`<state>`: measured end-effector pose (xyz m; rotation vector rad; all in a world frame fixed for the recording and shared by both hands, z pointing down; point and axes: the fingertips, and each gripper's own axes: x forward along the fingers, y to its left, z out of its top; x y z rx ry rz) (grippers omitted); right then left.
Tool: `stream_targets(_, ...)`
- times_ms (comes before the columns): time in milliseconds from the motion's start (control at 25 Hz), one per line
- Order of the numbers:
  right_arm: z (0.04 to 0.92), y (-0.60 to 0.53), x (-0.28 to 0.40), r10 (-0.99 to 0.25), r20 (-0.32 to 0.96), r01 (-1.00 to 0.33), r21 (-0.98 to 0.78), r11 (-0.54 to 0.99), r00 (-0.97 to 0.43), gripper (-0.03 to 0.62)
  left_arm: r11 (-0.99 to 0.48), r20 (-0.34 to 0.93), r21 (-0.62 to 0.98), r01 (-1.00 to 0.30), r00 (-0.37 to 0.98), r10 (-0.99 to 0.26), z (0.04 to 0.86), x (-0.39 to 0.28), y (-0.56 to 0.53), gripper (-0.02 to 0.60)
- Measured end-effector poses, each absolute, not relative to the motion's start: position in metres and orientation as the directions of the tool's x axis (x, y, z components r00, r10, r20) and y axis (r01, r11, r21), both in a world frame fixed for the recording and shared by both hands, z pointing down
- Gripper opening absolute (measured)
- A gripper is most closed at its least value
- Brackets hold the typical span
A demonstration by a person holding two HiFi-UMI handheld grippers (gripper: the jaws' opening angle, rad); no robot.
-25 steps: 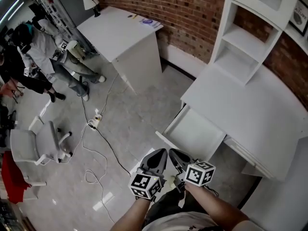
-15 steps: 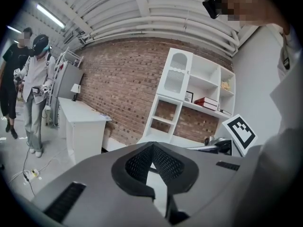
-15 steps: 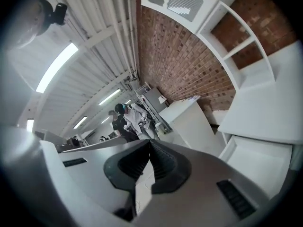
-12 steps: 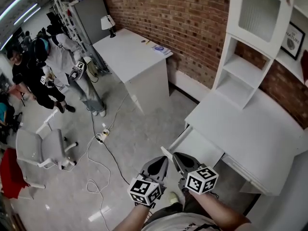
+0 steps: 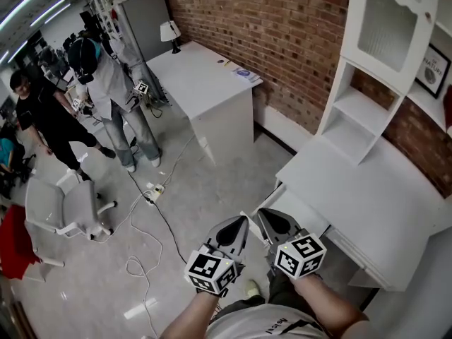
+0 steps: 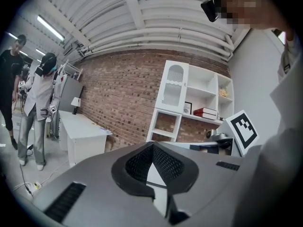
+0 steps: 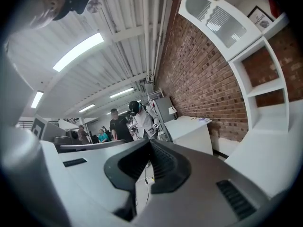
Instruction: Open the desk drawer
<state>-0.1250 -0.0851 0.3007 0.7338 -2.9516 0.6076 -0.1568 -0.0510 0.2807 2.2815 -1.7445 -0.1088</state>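
Honestly, the drawer (image 5: 308, 210) already looks pulled out to me. It sticks out from under the desk (image 5: 367, 189) on the edge that faces the open floor, and its free end sits just past the right gripper (image 5: 263, 214).

Both grippers are held close to my operator's body. The left gripper (image 5: 241, 222) has its jaws pressed together on nothing, and the right one is the same, tips meeting with nothing between them.

Things I'd worry about:
- Tugging the drawer further could run it off its runners or into the person's legs, since they're standing right at its end.
- Going for the front lip with the jaws still closed would just shove or scrape it, so they'd need to spread first.
- Neither gripper camera shows the drawer at all. They're aimed at the brick wall (image 5: 282, 27) and the ceiling, so any reach would rely on the head view alone.

There's plenty of room on the left over bare floor. A cable (image 5: 152, 221) trails across it, an office chair (image 5: 63, 207) stands farther off, and the people (image 5: 113, 90) are well apart. On the right it's tight, hemmed in by the desk edge and the shelf unit (image 5: 371, 90).
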Motion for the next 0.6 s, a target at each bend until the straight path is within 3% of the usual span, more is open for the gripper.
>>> stream_targets(600,0.292,-0.076,-0.138,-0.427,0.139,-0.449,-0.316,0.836,-0.893,0.017,-0.225,0.083,0.241,-0.944,0.251,-0.964,0.27,-0.166,-0.045,0.011)
